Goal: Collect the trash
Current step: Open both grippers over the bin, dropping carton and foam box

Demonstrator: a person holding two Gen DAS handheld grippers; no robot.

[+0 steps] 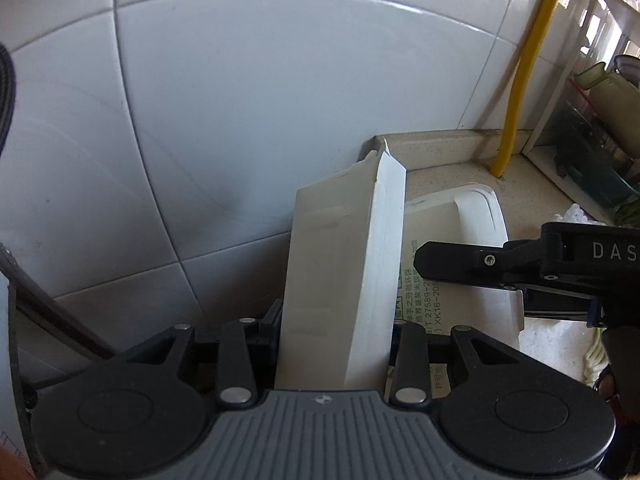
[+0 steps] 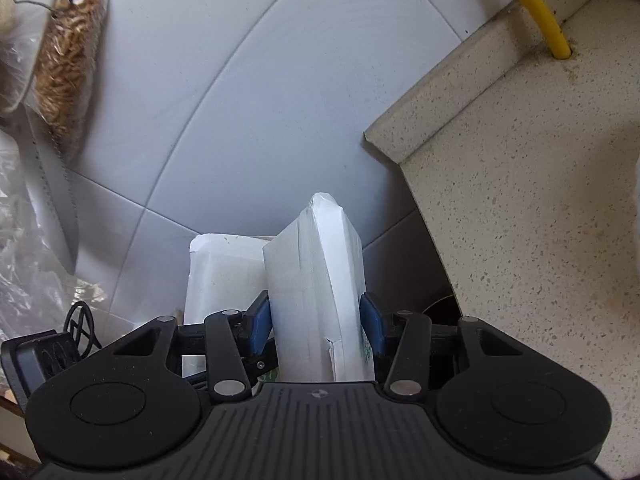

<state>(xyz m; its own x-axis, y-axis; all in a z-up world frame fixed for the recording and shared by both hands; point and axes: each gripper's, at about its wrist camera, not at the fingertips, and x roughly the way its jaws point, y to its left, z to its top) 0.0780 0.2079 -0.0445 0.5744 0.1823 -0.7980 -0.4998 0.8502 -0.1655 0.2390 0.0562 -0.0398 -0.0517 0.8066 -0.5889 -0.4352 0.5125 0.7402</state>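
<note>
The left gripper is clamped on a white flattened carton that rises toward twelve o'clock from between its jaws. The right gripper squeezes a second white box between its blue pads, also pointing to twelve. A speckled countertop lies at two o'clock, tiled wall behind.
</note>
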